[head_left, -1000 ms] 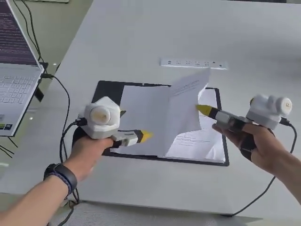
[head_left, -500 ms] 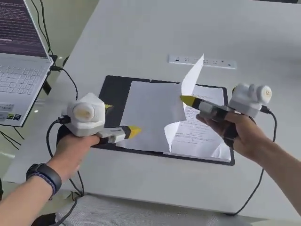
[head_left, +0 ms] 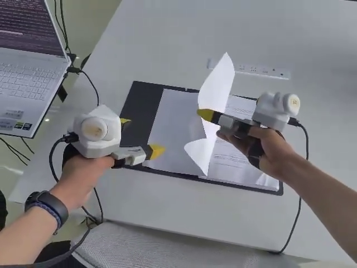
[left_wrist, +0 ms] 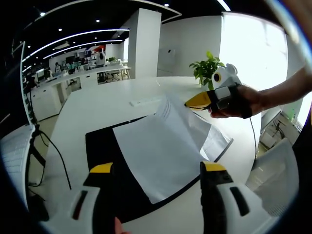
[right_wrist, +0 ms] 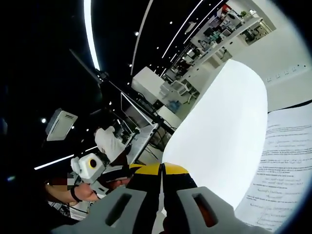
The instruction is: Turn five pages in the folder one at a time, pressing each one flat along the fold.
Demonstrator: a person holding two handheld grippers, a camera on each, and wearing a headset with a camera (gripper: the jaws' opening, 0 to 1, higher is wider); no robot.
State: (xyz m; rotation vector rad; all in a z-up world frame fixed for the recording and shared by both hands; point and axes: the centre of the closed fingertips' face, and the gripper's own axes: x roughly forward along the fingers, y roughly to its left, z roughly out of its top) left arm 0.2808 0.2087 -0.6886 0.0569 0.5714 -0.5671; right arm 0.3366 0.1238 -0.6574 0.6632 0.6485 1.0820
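Two jaws of the left gripper (head_left: 140, 135) are held apart over the near left edge of the folder (head_left: 139, 103). Beyond, a page (head_left: 216, 89) is clamped in the right gripper (head_left: 205, 114); within the last second it has been swung from the right leaf to upright above the fold. Half the turn is judged done.

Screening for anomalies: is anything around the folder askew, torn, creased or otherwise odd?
Nothing stands out. The folder lies flat on the table. The raised page bows smoothly, pinched in the shut right tongs, with no visible crease or tear. The left tongs hover open near the folder's left edge.
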